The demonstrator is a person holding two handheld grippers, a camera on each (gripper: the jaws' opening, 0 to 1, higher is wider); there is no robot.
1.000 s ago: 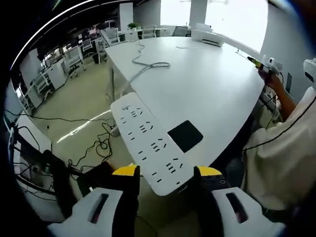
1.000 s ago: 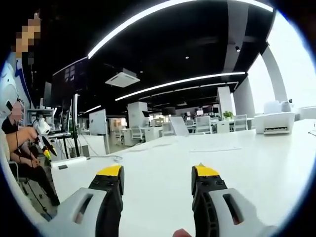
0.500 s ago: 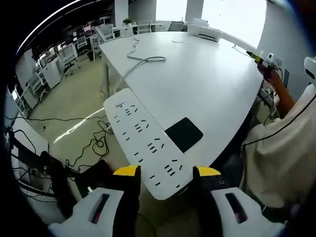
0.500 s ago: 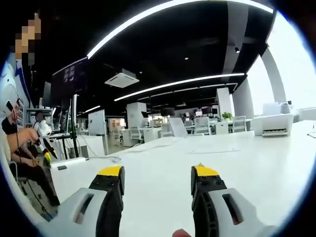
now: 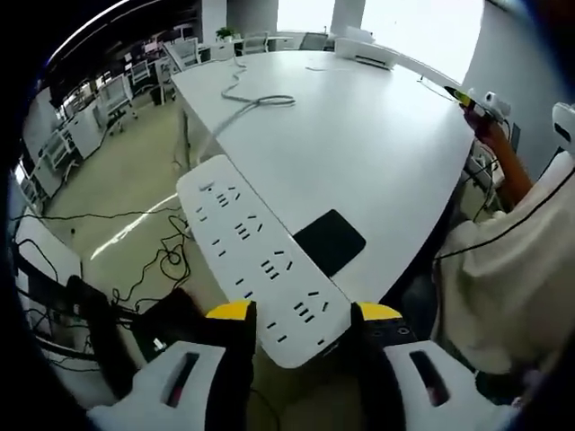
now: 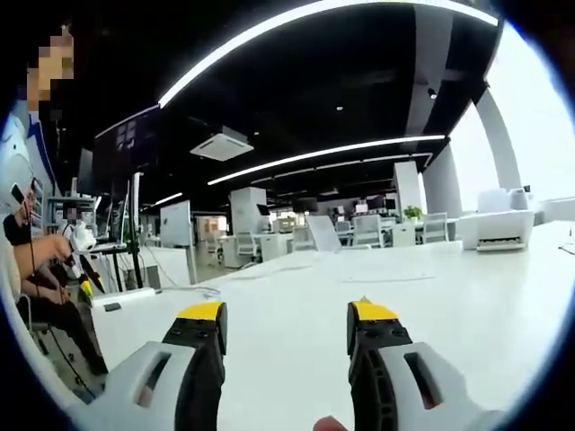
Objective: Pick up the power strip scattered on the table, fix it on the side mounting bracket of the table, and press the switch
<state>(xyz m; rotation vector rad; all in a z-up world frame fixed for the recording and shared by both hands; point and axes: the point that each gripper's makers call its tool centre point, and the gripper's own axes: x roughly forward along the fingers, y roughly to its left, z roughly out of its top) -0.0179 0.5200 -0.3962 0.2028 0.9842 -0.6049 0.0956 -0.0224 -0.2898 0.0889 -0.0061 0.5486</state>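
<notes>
A long white power strip [image 5: 252,251] with several sockets runs up and to the left from between my left gripper's [image 5: 303,312] yellow-tipped jaws, which are shut on its near end. It hangs past the white table's [image 5: 359,153] near edge, above the floor. Its pale cable [image 5: 256,103] loops across the tabletop. My right gripper [image 5: 476,101] shows small at the table's far right edge, in a person's hand. In the right gripper view my right gripper [image 6: 286,316] stands open above the table [image 6: 431,305], nothing between its jaws. The strip [image 6: 126,294] shows small at the far left.
A black flat pad [image 5: 329,241] lies on the table beside the strip. Loose black cables [image 5: 162,265] cover the floor at the left. A person in a white top [image 5: 503,269] stands at the right. A white printer [image 6: 500,226] sits at the table's far end. Office chairs stand beyond.
The left camera has shifted a little, so table and floor slid in the picture; the strip's far end swung slightly leftward while staying clamped. The right gripper view is nearly unchanged.
</notes>
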